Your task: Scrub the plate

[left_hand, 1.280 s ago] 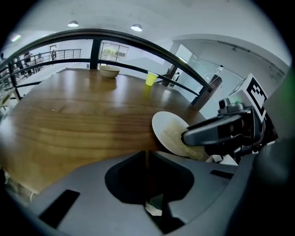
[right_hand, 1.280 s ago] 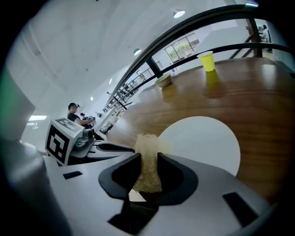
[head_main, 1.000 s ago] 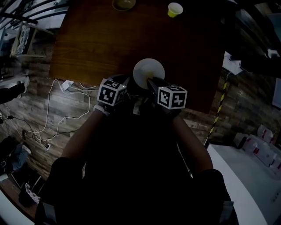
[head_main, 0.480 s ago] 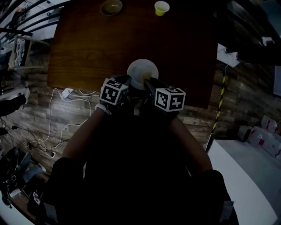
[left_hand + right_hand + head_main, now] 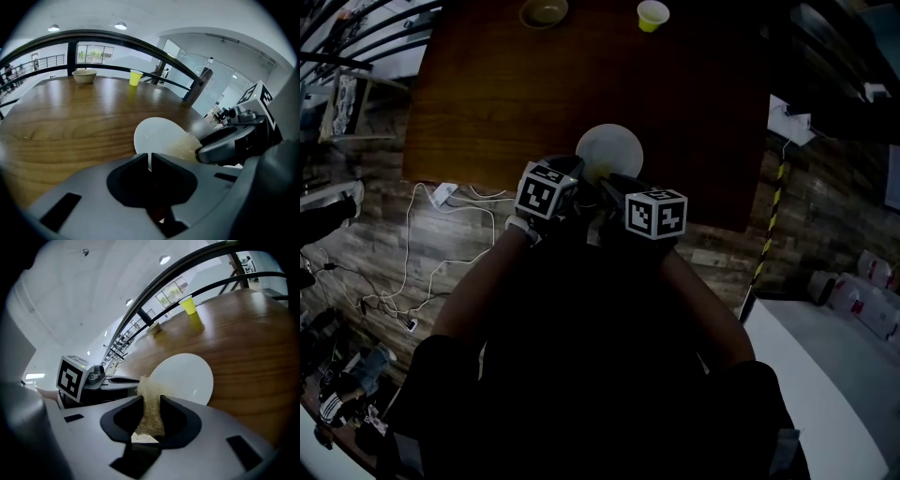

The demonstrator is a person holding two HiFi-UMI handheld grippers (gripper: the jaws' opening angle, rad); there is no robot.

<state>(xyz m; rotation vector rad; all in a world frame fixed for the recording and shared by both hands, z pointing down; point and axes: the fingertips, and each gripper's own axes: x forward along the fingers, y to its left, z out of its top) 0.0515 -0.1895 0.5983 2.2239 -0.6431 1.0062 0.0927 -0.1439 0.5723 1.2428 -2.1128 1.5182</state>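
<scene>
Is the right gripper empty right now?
No, the right gripper is shut on a beige scrubber at the white plate.

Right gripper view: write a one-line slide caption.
Right gripper clamps a tan fibrous scrubber by a round white plate.

Overhead and both close gripper views share plate (image 5: 610, 150).

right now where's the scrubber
The scrubber is clamped in the jaws of the right gripper, low centre in its view, against the plate, with the left gripper alongside.
</scene>
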